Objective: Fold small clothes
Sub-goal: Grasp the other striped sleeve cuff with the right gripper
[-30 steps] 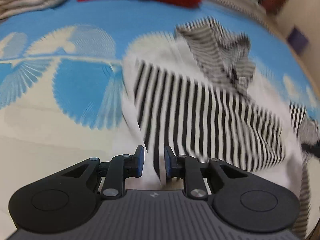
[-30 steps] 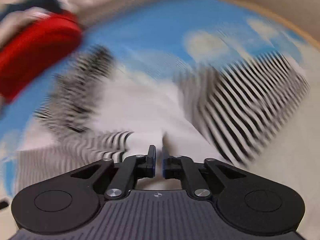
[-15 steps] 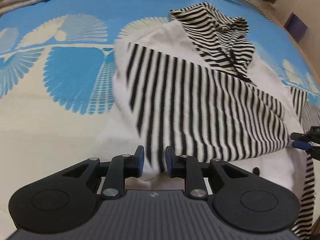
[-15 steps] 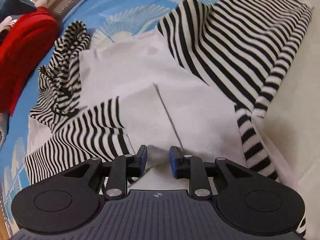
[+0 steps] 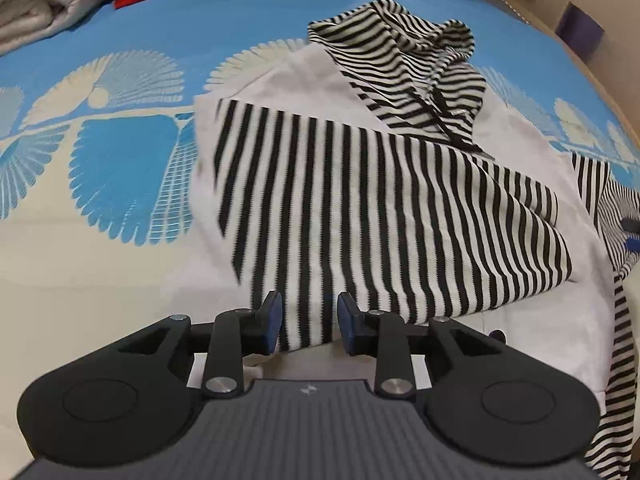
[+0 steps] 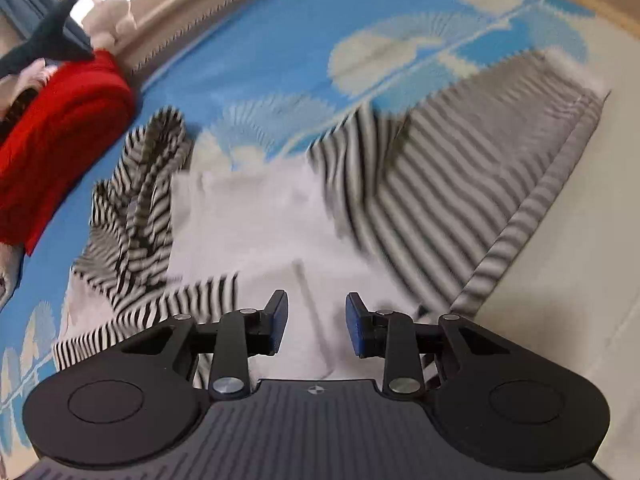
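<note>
Left gripper [image 5: 307, 322]: jaws opening, pads clear of the cloth, a striped hem between them but not pinched; right gripper [image 6: 316, 322]: jaws likewise opening over plain white fabric, nothing held. Striped garment [image 5: 360, 200]: one piece, black-and-white with white panels, lying partly folded on the blue-and-cream bedspread [image 5: 120, 152] directly ahead of both grippers; its long axis runs from the near hem under the fingers to the hood [image 5: 412, 64] at the far end (towards the bed's far edge). Both hands sit at the near hem, neither clearly nearer; a striped sleeve [image 6: 480, 184] lies spread to the right. Also counted: one red folded item [image 6: 60, 136], one pale folded cloth [image 5: 36, 12], both at the far edge.
</note>
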`<state>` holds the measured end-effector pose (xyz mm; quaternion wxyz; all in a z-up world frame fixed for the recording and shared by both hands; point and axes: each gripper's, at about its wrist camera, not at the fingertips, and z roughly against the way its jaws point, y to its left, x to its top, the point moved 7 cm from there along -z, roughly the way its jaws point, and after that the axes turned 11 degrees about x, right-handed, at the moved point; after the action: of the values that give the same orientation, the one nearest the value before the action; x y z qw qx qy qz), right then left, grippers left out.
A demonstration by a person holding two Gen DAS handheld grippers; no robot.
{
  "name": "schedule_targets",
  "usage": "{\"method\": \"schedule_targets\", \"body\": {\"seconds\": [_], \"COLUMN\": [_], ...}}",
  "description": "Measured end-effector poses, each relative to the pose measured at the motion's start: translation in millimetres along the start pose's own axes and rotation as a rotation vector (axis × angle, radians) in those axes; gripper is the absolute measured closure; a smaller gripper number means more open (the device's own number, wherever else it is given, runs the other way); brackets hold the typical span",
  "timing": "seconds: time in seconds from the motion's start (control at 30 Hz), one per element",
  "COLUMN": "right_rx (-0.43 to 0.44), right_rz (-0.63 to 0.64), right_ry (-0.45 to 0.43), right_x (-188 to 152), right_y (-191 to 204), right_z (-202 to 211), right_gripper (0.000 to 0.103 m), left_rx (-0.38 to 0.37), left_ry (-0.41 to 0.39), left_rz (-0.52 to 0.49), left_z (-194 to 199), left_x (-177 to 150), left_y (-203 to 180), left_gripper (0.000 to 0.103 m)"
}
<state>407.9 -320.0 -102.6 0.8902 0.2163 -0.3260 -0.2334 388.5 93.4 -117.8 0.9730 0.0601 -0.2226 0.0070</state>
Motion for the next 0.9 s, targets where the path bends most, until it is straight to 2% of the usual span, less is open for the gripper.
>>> {"method": "schedule_targets", "body": {"seconds": [0.17,0.2,0.23,0.33,0.43,0.53,0.73,0.83,0.9], "right_rx": [-0.046,-0.05,-0.047,-0.06,-0.081,-0.126,-0.139,-0.116,-0.093], "right_rz": [-0.072,-0.092,-0.115,-0.154,-0.217,-0.254,-0.383,-0.445,-0.46], "right_ry": [-0.092,-0.107,-0.123,-0.166,-0.206,-0.24,-0.279,-0.309,-0.328], "right_x": [36,41,48,64,79,94,101,101,105], "right_y": [-50,-60,-70,-96,-127,-162,-229,-249,-256], "right_z": [23,27,31,44,54,59,45,33,27], "right_gripper": [0.072,0.077,0.091,0.094,0.091,0.071,0.069,0.069,0.065], "left_rx": [-0.014,-0.018,-0.023,-0.038,-0.05,-0.053,-0.061,-0.062,-0.062], "left_ry": [-0.023,-0.027,-0.032,-0.043,-0.05,-0.052,-0.052,-0.051,-0.051], "left_rz": [-0.016,-0.017,-0.018,-0.016,-0.012,-0.008,-0.007,-0.004,-0.004], "left_z": [5,5,6,9,10,10,6,5,4], "left_x": [4,4,5,9,13,15,18,19,20], "left_y": [-14,-16,-19,-27,-33,-36,-39,-39,-40], "left_gripper": [0.07,0.07,0.07,0.07,0.07,0.07,0.07,0.07,0.069]}}
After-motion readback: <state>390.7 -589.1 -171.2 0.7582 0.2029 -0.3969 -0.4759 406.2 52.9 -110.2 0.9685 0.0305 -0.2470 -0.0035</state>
